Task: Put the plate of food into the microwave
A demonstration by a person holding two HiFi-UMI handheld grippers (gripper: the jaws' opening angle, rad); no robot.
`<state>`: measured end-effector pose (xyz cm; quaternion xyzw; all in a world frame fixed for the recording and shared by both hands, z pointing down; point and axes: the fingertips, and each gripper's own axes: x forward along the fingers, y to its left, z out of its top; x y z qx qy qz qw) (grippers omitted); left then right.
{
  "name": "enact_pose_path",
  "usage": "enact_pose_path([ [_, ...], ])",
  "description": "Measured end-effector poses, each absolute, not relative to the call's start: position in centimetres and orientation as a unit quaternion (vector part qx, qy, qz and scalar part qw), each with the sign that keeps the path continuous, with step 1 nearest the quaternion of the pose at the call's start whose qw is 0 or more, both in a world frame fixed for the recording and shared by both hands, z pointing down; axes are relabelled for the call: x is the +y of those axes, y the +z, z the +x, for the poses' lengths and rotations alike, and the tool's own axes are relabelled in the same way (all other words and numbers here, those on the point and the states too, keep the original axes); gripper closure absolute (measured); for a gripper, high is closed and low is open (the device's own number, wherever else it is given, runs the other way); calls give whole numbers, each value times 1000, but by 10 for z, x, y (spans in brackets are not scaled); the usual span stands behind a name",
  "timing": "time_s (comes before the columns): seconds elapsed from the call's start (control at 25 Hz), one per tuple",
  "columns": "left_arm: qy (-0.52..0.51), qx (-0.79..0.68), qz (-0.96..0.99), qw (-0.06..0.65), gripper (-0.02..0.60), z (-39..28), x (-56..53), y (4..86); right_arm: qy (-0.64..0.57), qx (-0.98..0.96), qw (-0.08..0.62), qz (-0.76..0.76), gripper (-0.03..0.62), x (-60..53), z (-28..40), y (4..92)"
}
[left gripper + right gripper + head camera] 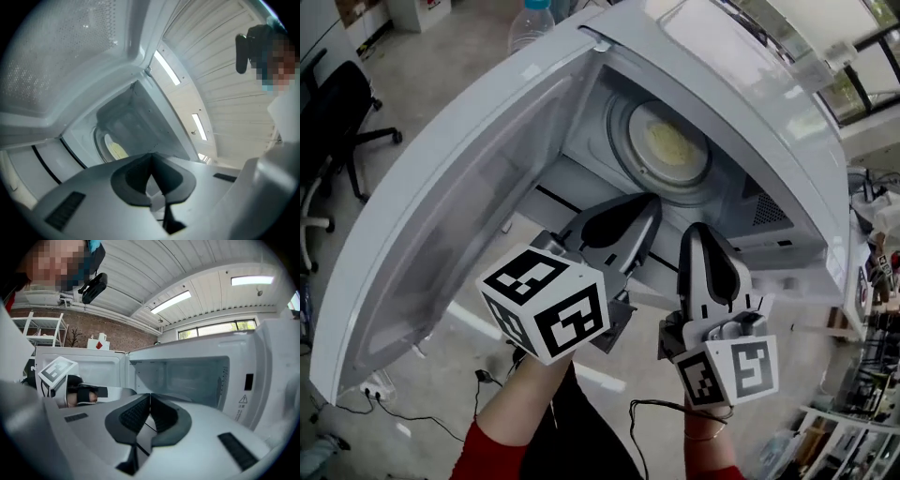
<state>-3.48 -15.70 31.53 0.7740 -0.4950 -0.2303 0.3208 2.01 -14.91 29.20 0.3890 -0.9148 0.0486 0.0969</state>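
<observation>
Plate of food [667, 142] already sat inside microwave [769, 103], on turntable [623, 122]. Door [459, 216] stood wide open. Your left tongs [642, 211] and right tongs [703, 244] hung just outside opening, both pinched shut, holding nothing. Next move likely called for pushing door closed. Around you: grey floor [441, 66], office chair [337, 122], bottle [530, 21], brick wall [108, 331], strip-lit ceiling [140, 277].
</observation>
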Motion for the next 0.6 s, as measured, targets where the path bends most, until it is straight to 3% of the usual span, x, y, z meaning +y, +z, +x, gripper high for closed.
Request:
enact_pose_path([
  [0.6,-105,-516,797,295,572,-13,-123,289,131,-891,27,433,579,-106,61,281],
])
